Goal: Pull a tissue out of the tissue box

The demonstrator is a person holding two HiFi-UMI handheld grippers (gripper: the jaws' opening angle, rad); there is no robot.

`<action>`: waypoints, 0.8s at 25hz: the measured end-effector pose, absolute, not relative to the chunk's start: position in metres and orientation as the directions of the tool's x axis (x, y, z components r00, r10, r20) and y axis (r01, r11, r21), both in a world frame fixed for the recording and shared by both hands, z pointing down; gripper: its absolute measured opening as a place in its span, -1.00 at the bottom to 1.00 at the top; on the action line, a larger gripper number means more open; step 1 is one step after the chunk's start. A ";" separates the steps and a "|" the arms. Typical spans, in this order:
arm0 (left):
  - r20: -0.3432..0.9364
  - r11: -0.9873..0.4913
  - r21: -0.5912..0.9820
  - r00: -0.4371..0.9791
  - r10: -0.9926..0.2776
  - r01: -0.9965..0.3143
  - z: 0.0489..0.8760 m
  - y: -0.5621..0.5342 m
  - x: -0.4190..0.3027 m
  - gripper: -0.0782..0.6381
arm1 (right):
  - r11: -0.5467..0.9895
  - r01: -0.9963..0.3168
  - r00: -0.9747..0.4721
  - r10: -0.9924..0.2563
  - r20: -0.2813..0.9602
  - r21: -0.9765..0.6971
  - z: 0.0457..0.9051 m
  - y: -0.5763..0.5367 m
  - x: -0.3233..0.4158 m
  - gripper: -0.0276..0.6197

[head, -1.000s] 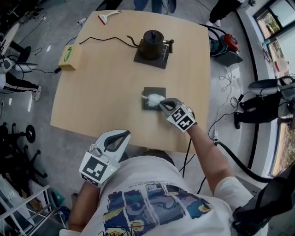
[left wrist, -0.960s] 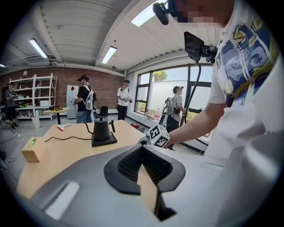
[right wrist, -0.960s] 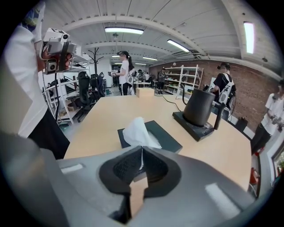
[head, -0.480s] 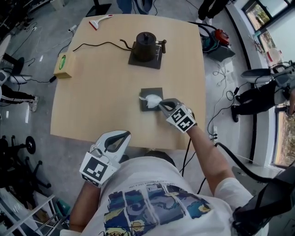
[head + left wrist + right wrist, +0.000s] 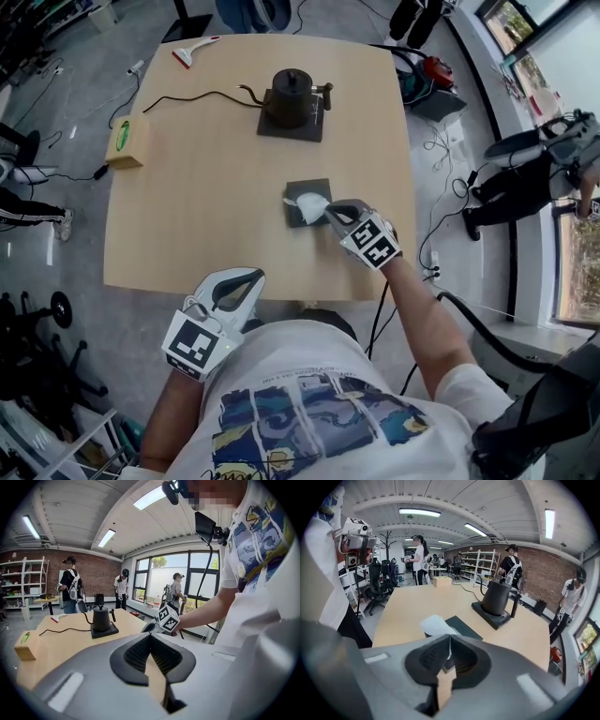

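Head view shows, nearest the body, the grey left gripper [image 5: 246, 277] held by the close edge of the table. Its jaws are pressed together and nothing is between them. A little further out, the grey right gripper [image 5: 330, 212] is tipped down over the light wooden table [image 5: 187, 225]. Its jaws are closed tight on the white crumpled tissue [image 5: 306, 205]. The tissue is seen sticking up from the flat dark grey tissue box [image 5: 309, 187], which lies on the table just past that gripper. Part of the tissue seems to be tucked inside the box, so the pulling step is judged to be under way and not done. A slow, steady lift is called for next, until the tissue comes free. The box is not held down, so it may be lifted too. Far behind, a black kettle on a dark base [image 5: 291, 92] is seen.
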State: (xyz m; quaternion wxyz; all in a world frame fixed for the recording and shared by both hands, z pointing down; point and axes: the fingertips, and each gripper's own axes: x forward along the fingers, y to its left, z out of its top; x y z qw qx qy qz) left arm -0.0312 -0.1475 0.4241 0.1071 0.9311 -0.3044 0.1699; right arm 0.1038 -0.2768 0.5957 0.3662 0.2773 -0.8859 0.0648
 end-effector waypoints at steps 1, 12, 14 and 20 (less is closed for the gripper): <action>0.381 -0.795 0.095 0.760 -0.526 -0.599 0.424 -0.148 -0.033 -0.78 | 0.833 -0.546 -0.574 -0.450 0.684 0.089 0.594 -0.277 0.104 -0.90; 0.375 -0.839 0.097 0.800 -0.468 -0.536 0.423 -0.145 -0.046 -0.78 | 0.777 -0.621 -0.534 -0.516 0.670 0.104 0.573 -0.274 0.102 -0.90; 0.375 -0.845 0.101 0.807 -0.456 -0.525 0.423 -0.145 -0.046 -0.78 | 0.767 -0.634 -0.528 -0.526 0.667 0.102 0.569 -0.274 0.103 -0.90; 0.377 -0.859 0.108 0.820 -0.430 -0.500 0.427 -0.142 -0.053 -0.77 | 0.742 -0.661 -0.511 -0.557 0.655 0.115 0.559 -0.274 0.103 -0.90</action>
